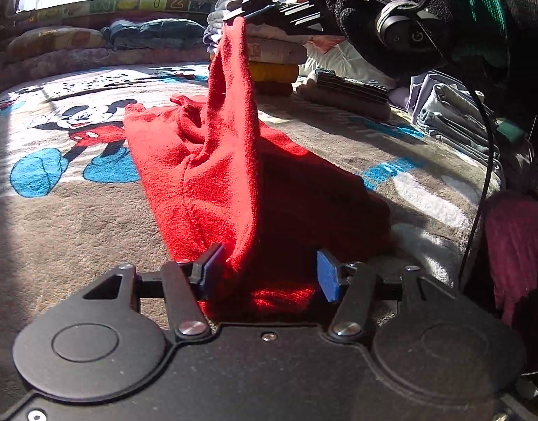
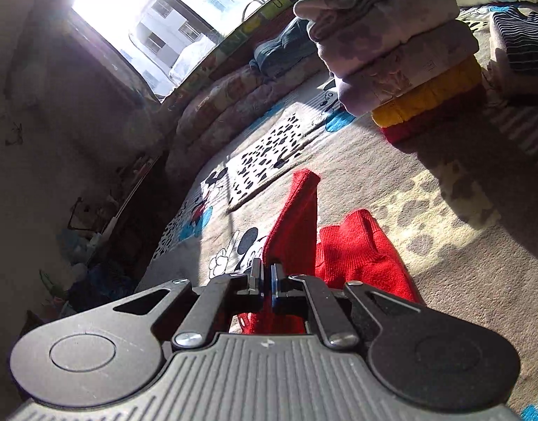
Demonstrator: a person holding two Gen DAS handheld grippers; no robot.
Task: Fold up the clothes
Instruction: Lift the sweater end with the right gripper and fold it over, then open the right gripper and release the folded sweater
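A red knit garment lies on a cartoon-mouse blanket. In the left wrist view, one edge of it is pulled up into a tall peak by my right gripper, held by a black-gloved hand. My left gripper is low at the garment's near end, open, with a fold of red cloth standing between its blue pads. In the right wrist view, my right gripper is shut on the red garment, which hangs down to the blanket.
A stack of folded clothes stands behind the garment, with a striped folded piece beside it. Pale folded clothes and a maroon cloth lie on the right. A rolled quilt lines the window side.
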